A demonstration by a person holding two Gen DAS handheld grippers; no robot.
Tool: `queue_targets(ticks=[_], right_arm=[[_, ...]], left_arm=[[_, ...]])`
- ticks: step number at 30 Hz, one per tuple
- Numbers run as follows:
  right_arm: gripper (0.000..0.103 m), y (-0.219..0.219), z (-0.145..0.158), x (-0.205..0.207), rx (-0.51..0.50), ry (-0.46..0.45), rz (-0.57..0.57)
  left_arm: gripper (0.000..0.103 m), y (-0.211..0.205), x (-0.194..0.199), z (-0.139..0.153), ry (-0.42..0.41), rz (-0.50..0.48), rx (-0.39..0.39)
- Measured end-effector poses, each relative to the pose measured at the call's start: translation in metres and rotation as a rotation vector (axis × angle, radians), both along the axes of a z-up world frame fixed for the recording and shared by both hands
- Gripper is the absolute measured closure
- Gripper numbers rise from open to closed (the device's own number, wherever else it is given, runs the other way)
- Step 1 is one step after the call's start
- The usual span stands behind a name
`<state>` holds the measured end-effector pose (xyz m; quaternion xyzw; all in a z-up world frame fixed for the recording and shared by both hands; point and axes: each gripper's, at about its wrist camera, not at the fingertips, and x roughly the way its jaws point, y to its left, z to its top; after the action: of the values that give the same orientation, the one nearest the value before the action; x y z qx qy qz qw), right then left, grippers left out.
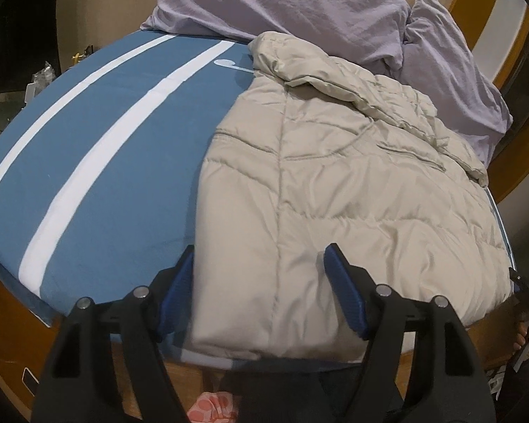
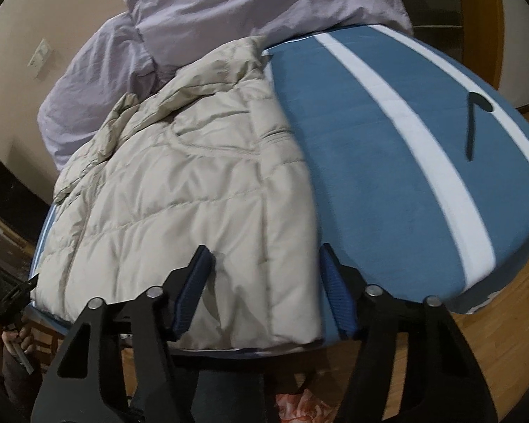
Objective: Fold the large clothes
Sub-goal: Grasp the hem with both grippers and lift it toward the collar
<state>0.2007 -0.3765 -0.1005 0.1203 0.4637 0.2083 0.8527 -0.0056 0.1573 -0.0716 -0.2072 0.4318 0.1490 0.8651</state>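
Note:
A beige quilted puffer jacket (image 1: 335, 176) (image 2: 194, 183) lies spread on a blue bed sheet with white stripes (image 1: 105, 141) (image 2: 388, 141), its hem toward me at the bed's near edge. My left gripper (image 1: 259, 253) straddles the hem's left corner, one finger beside the jacket's edge and the other on top of it. My right gripper (image 2: 264, 252) straddles the hem's right corner the same way. Both stand open with jacket fabric between the fingers. Each gripper also shows at the far edge of the other's view, a hand (image 1: 527, 335) behind it.
Lavender pillows (image 1: 282, 3) (image 2: 229, 3) are piled at the head of the bed, touching the jacket's collar end. A thin dark item (image 2: 474, 123) lies on the sheet. Pink patterned cloth (image 1: 215, 405) sits on the wooden floor (image 2: 493, 317) below the bed's edge.

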Motion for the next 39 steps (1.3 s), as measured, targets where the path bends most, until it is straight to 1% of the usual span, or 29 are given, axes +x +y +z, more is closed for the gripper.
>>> queue_targets(ticks=[2,3,5,7,8,9,11,12,14,15,17,20,22,25,27,32,39], right_arm=[[0.045,0.003,0.0,-0.001,0.002,-0.003,0.005],[0.048,0.004,0.0,-0.002,0.004,-0.005,0.007],[0.053,0.004,-0.001,-0.003,0.014,-0.006,0.007],[0.064,0.002,-0.001,-0.004,0.033,-0.007,0.006],[0.067,0.002,-0.002,-0.004,0.038,-0.007,0.004],[0.073,0.0,-0.002,-0.004,0.044,-0.01,0.0],[0.08,-0.002,-0.001,-0.005,0.053,-0.015,-0.005],[0.083,-0.002,0.0,-0.006,0.056,-0.022,-0.008],[0.087,-0.001,0.003,-0.007,0.056,-0.038,-0.009],[0.089,0.0,0.006,-0.008,0.051,-0.053,-0.01],[0.09,0.002,0.012,-0.008,0.041,-0.079,-0.011],[0.091,0.003,0.027,-0.008,0.051,-0.127,-0.022],[0.091,0.002,0.037,-0.005,0.062,-0.152,-0.028],[0.091,0.007,0.054,0.002,0.069,-0.196,-0.039],[0.091,0.012,0.065,0.009,0.066,-0.225,-0.046],[0.091,0.028,0.089,0.029,0.041,-0.291,-0.071],[0.091,0.045,0.12,0.058,0.004,-0.354,-0.093]], left_arm=[[0.037,-0.003,-0.002,0.0,-0.004,-0.006,-0.002],[0.037,-0.004,-0.003,0.0,-0.006,-0.007,-0.002],[0.041,-0.005,-0.005,0.0,-0.011,-0.007,-0.004],[0.045,-0.005,-0.006,0.0,-0.018,-0.005,-0.011],[0.049,-0.005,-0.006,0.0,-0.022,-0.004,-0.014],[0.051,-0.006,-0.006,0.0,-0.026,-0.004,-0.016],[0.062,-0.008,-0.007,0.002,-0.036,-0.007,-0.012],[0.065,-0.009,-0.007,0.003,-0.04,-0.009,-0.007],[0.073,-0.012,-0.007,0.007,-0.047,-0.011,0.013],[0.075,-0.014,-0.007,0.01,-0.051,-0.011,0.022],[0.08,-0.016,-0.006,0.016,-0.061,-0.009,0.038],[0.083,-0.015,-0.005,0.028,-0.087,-0.006,0.051],[0.083,-0.014,-0.004,0.037,-0.106,-0.006,0.058],[0.084,-0.015,0.002,0.052,-0.13,-0.007,0.093],[0.084,-0.016,0.01,0.063,-0.143,-0.005,0.13],[0.084,-0.016,0.031,0.085,-0.164,0.014,0.204],[0.084,-0.012,0.065,0.114,-0.18,0.036,0.294]])
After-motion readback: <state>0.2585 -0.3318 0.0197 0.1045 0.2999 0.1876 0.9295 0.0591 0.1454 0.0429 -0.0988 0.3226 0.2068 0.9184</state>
